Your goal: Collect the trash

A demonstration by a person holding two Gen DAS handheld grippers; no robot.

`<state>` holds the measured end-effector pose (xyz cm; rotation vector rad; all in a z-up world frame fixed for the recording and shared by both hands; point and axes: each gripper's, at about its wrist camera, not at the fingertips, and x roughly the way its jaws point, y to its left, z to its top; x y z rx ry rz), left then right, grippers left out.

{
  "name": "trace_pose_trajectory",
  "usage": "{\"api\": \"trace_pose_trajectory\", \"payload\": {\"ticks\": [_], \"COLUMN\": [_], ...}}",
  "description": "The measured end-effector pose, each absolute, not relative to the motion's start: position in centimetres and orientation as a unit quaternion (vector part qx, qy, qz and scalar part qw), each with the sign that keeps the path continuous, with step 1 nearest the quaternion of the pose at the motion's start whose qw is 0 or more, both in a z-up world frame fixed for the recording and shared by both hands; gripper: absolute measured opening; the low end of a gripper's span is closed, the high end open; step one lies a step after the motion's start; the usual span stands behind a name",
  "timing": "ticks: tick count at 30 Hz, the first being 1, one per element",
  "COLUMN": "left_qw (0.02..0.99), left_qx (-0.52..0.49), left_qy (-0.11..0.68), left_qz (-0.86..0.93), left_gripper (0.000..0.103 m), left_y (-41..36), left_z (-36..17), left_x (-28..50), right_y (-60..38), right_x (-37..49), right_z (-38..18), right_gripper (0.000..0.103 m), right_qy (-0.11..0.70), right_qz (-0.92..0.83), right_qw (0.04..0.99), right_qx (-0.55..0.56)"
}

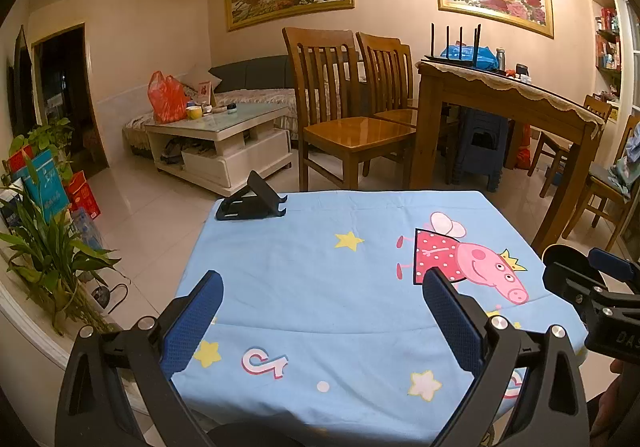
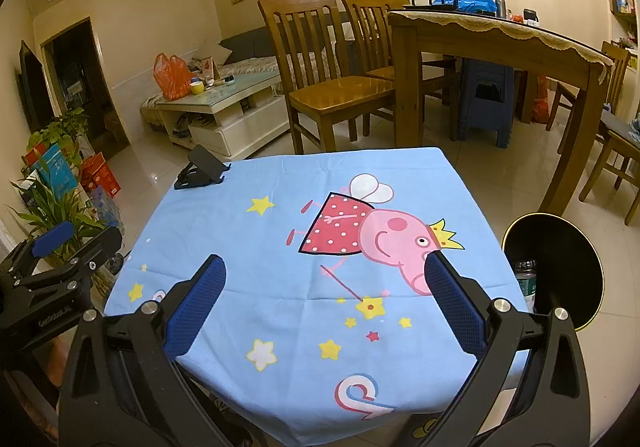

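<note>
Left tongs (image 1: pixel 322 321): blue-padded fingers spread wide, nothing between them, held above the near half of the surface (image 1: pixel 320 259), which is covered by a light blue cartoon-pig cloth.

Right tongs (image 2: pixel 322 305): fingers likewise spread wide and empty, above the near part of the same cloth. In the left wrist view they show at the right edge; the left tongs show at the left edge of the right wrist view.

Phone stand (image 2: pixel 203 169): black, folding, at the far left corner of the surface, well apart from both tongs.

Bin (image 2: pixel 560 271): round, black, gold-rimmed, on the floor just beside the right edge of the surface and just right of the right tongs. Inside, a bottle (image 2: pixel 526 277) with a green label is partly visible; other contents cannot be made out.

No loose trash visible on the cloth.

Background: wooden chairs (image 1: pixel 340 119), dining table (image 1: pixel 508 103), coffee table (image 1: pixel 224 143) bearing an orange bag (image 1: pixel 166 97).
</note>
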<state>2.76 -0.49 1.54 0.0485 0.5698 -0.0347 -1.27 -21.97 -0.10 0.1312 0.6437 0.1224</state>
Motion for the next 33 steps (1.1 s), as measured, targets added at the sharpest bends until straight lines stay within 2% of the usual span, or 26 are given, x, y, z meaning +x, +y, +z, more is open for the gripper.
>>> {"api": "trace_pose_trajectory", "payload": {"ticks": [33], "left_qw": [0.952], "left_qx": [0.023], "left_qy": [0.304], "left_qz": [-0.023], "left_gripper": [0.096], "left_y": [0.8], "left_z": [0.8], "left_x": [3.4], "right_y": [-21.7], "right_x": [-0.8], "right_z": [-0.3], "right_gripper": [0.098], "right_qy": [0.325], "right_qz": [0.064], "right_qw": [0.942], "right_qx": [0.057]}}
